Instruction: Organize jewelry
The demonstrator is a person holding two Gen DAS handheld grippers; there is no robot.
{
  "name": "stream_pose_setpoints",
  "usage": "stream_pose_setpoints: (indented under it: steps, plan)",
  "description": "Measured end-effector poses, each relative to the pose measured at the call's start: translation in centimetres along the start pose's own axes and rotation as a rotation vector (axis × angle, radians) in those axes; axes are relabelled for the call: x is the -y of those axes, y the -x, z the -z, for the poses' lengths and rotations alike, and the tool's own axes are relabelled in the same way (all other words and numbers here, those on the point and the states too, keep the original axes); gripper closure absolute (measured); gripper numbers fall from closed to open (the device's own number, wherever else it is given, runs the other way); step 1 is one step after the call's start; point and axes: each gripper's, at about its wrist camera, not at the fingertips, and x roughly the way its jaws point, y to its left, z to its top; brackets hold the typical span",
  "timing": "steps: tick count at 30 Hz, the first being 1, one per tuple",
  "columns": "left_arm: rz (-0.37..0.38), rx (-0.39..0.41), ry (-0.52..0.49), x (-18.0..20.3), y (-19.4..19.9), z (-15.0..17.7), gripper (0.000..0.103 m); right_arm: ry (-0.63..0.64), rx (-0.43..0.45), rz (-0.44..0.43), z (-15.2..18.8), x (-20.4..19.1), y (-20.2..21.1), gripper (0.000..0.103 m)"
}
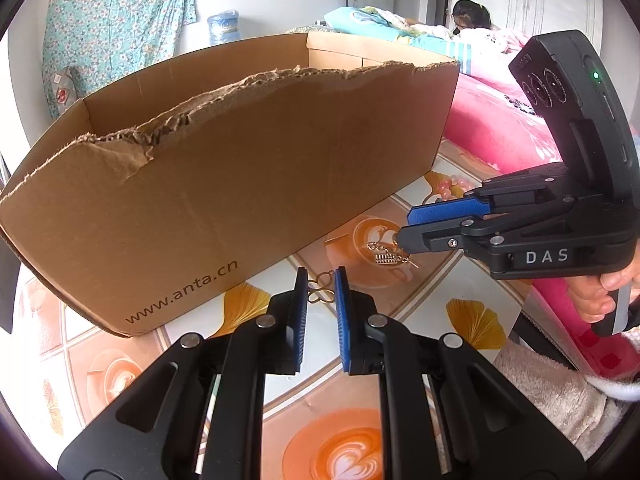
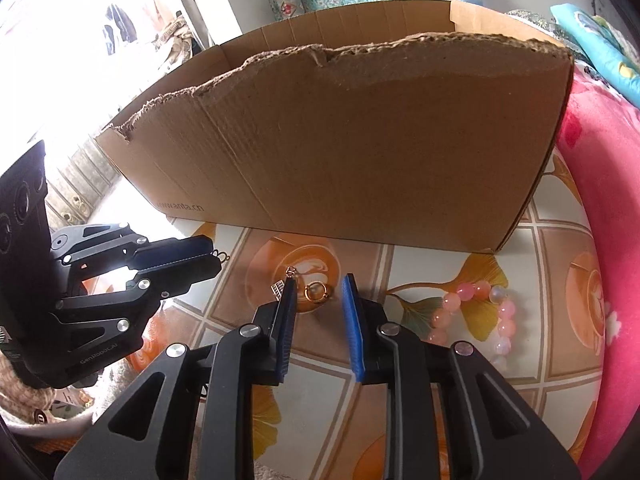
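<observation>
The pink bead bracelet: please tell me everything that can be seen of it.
The bracelet is a loop of round beads, mostly translucent pink, a few paler and milky, glossy like glass or stone. It lies flat on the patterned tablecloth, over a yellow leaf print, in front of the box's right corner and beside the pink blanket. It lies right of the right claw. Nothing grips it. The claw's arm hides its lower part.

1. Cardboard box (image 2: 340,140): on the table (image 2: 420,264), far side.
2. Earring (image 2: 318,292): on the table, near side of the box.
3. Bead bracelet (image 2: 480,312): on the table, right of the earring.
4. Bed (image 1: 500,128): right of the table.
</observation>
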Motion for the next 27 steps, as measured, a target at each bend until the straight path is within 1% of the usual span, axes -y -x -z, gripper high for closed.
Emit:
stream_pose_setpoints:
  steps: [8, 11, 15, 20, 27]
  plan:
    - [0.008, 0.008, 0.009, -0.2, 0.1, 0.0, 0.091, 0.064, -0.016, 0.035, -0.4, -1.8, -0.1, 0.088]
    - [0.009, 0.008, 0.012, -0.3, 0.0, 0.0, 0.091, 0.101, -0.019, 0.076, -0.3, -2.4, -0.2, 0.092]
    - [0.011, 0.009, 0.015, -0.4, 0.1, 0.1, 0.091, 0.101, -0.025, 0.085, -0.5, -2.7, -0.1, 0.093]
    - [0.012, 0.01, 0.017, -0.5, 0.1, 0.1, 0.091, 0.027, -0.019, 0.041, -0.8, -1.3, 0.1, 0.093]
    - [0.023, 0.026, 0.027, -0.6, 0.6, 0.0, 0.091, -0.058, 0.016, -0.035, -0.7, 0.4, 1.8, 0.093]
